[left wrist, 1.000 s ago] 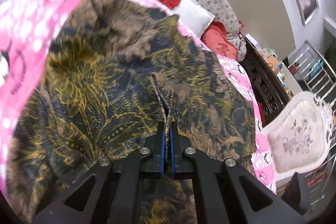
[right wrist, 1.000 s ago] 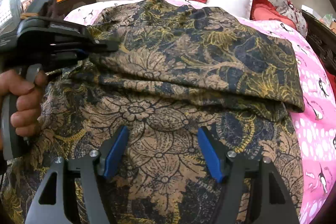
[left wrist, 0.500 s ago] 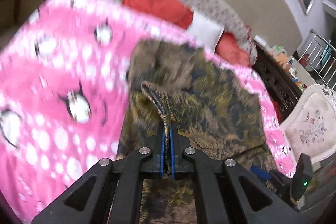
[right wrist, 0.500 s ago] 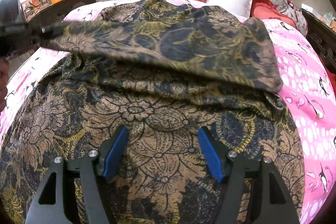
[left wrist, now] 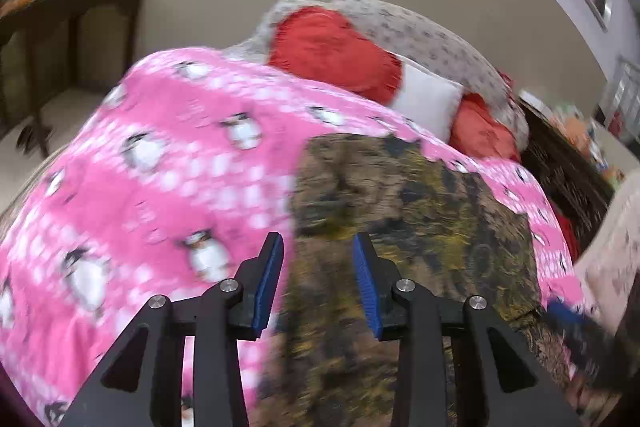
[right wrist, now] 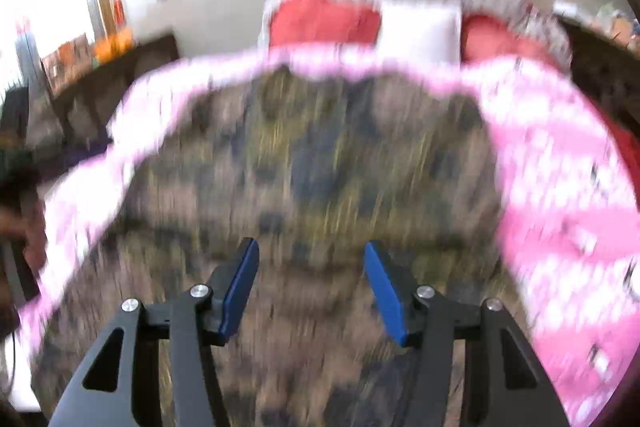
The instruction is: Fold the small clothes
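Observation:
A brown, navy and gold floral garment [left wrist: 404, 203] lies folded on the pink penguin blanket [left wrist: 180, 167]. My left gripper [left wrist: 317, 241] hovers over the garment's left edge. Its jaws are opening and nothing is between the blue pads [left wrist: 267, 287]. In the blurred right wrist view the same garment [right wrist: 320, 167] spreads below my right gripper [right wrist: 310, 245]. That gripper's jaws are closing, still wide apart, and hold nothing. A dark blurred shape with a blue tip [left wrist: 564, 313] at the garment's right edge looks like the other gripper.
Red pillows [left wrist: 332, 51], a white pillow [left wrist: 424, 99] and a grey patterned bolster [left wrist: 424, 35] line the head of the bed. A dark wooden table [left wrist: 72, 27] stands beyond the bed's left side. Dark carved furniture [left wrist: 568, 183] runs along the right.
My left gripper let go of the garment's edge and opened; the lifted flap now lies flat on the garment. Both grippers rose, and the right jaws narrowed slightly.

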Available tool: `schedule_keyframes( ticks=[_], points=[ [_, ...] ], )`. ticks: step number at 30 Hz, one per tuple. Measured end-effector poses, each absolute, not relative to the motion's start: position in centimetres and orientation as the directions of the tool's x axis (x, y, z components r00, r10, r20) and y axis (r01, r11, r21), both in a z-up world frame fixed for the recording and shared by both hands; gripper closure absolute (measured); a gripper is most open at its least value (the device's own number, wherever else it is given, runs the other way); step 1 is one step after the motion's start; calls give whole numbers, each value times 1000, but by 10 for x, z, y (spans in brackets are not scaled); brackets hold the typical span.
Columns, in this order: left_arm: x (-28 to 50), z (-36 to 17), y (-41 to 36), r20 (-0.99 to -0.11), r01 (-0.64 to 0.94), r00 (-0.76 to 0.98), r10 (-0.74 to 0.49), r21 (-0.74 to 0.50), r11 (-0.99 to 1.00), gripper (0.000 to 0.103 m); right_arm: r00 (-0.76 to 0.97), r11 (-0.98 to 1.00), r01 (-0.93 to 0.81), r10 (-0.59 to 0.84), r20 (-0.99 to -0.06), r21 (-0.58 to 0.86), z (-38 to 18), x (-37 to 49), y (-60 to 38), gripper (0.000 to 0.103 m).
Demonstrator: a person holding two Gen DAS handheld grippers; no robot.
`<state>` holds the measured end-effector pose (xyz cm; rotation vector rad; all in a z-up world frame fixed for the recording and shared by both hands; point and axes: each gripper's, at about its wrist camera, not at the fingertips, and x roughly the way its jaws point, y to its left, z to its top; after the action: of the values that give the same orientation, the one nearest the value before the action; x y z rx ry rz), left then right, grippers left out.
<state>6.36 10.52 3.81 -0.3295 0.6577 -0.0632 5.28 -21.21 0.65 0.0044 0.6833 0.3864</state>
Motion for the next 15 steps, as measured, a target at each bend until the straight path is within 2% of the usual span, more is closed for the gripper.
schedule_keyframes(
  ticks=[2, 3, 4, 5, 6, 7, 8, 9, 12, 14, 15],
  points=[
    [80, 29, 88, -630, -12, 750, -202, -318, 948, 88, 712, 933, -331, 347, -610, 144, 14, 77, -218, 44],
    [88, 22, 81, -648, -5, 733, -206, -308, 951, 88, 688, 930, -328, 357, -632, 168, 11, 92, -221, 48],
    [98, 12, 71, -687, -20, 706, -170, -259, 966, 89, 643, 919, -336, 385, -662, 208, 4, 109, -227, 56],
    [102, 2, 67, -712, -40, 690, -133, -220, 975, 89, 616, 922, -323, 375, -693, 212, -4, 123, -235, 76],
    [104, -8, 66, -729, -55, 676, -112, -201, 978, 89, 605, 940, -288, 328, -726, 185, -12, 134, -243, 84],
    [105, -20, 67, -741, -62, 663, -109, -199, 978, 89, 590, 962, -232, 258, -765, 145, -23, 145, -259, 84],
    [101, -26, 68, -728, -56, 677, -108, -197, 979, 89, 577, 974, -188, 212, -789, 124, -31, 151, -276, 101],
    [95, -30, 67, -698, -43, 709, -101, -185, 982, 89, 583, 985, -130, 169, -794, 114, -37, 153, -301, 103],
    [94, -32, 67, -699, -51, 709, -90, -178, 983, 89, 569, 998, 34, 32, -822, 62, -43, 153, -347, 103],
    [94, -32, 66, -703, -56, 708, -73, -158, 986, 89, 591, 988, 81, 61, -805, 134, -38, 150, -370, 103],
    [93, -32, 64, -704, -57, 707, -66, -150, 987, 89, 626, 988, 78, 56, -778, 133, -28, 147, -370, 99]
  ],
)
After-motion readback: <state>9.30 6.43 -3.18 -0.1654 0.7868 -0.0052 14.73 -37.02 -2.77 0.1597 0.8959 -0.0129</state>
